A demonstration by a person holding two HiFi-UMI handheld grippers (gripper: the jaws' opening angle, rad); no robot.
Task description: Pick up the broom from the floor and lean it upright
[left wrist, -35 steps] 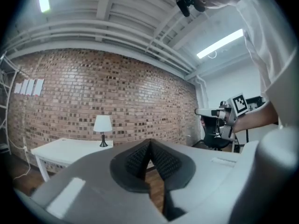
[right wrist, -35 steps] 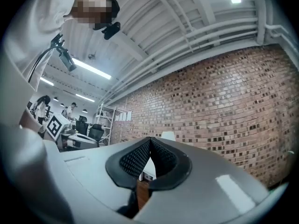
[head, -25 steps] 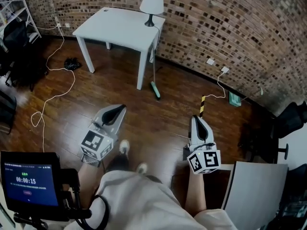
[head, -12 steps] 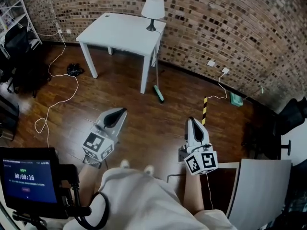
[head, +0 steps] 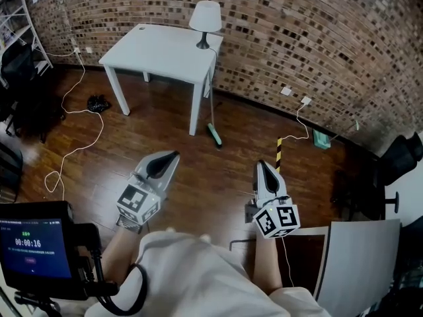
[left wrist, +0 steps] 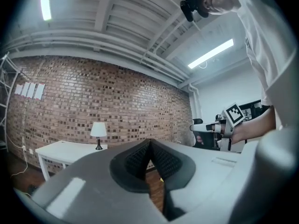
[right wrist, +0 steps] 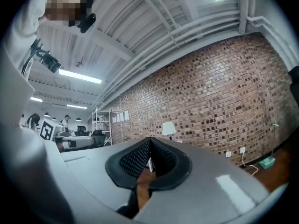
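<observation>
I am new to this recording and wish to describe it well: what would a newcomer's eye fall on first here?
The white table with a lamp stands out against the brick wall at the top. A broom with a green head stands nearly upright beside the table's right leg. Nearer the camera, the left gripper and right gripper hang over the wooden floor, both shut and empty.

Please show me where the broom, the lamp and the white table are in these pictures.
broom [head: 214, 136]: head view, on its green head near the floor.
lamp [head: 205, 16]: head view, on the white shade.
white table [head: 158, 45]: head view, on the bare part of its top.
</observation>
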